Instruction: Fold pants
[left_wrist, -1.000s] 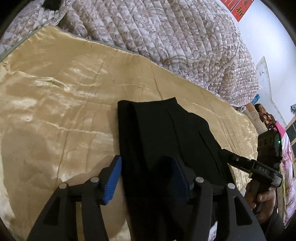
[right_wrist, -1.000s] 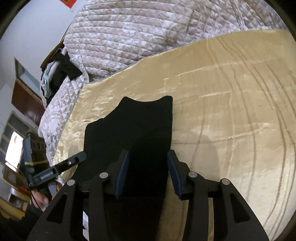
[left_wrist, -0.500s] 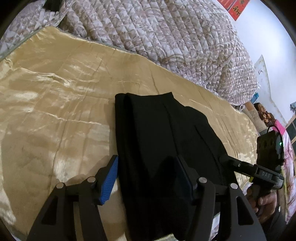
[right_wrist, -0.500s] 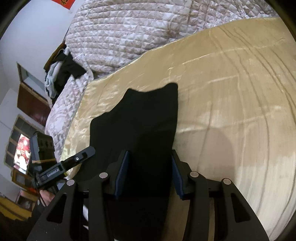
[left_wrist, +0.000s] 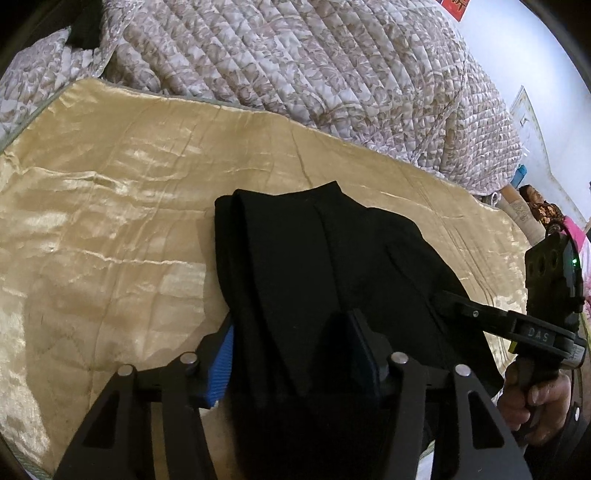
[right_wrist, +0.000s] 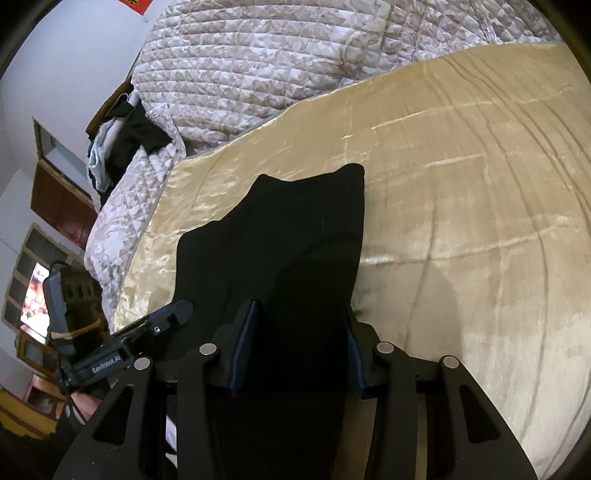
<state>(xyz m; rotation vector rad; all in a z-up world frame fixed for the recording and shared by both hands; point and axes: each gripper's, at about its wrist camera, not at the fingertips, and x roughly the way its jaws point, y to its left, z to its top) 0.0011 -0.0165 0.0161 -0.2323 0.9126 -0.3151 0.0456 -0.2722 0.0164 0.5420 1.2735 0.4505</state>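
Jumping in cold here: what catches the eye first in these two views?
The black pants lie lengthwise on the shiny gold bedspread, running from both grippers toward the quilt. The left gripper and right gripper each straddle the near end of the cloth. Behind, a bulky quilted floral blanket is heaped.

A home bedroom, bed (right_wrist: 461, 177) spread with a shiny gold sheet, quilted floral comforter (right_wrist: 258, 66) heaped behind the bed, clothes pile (right_wrist: 122, 144) at its corner, red paper decoration (left_wrist: 455, 6) on the wall above.
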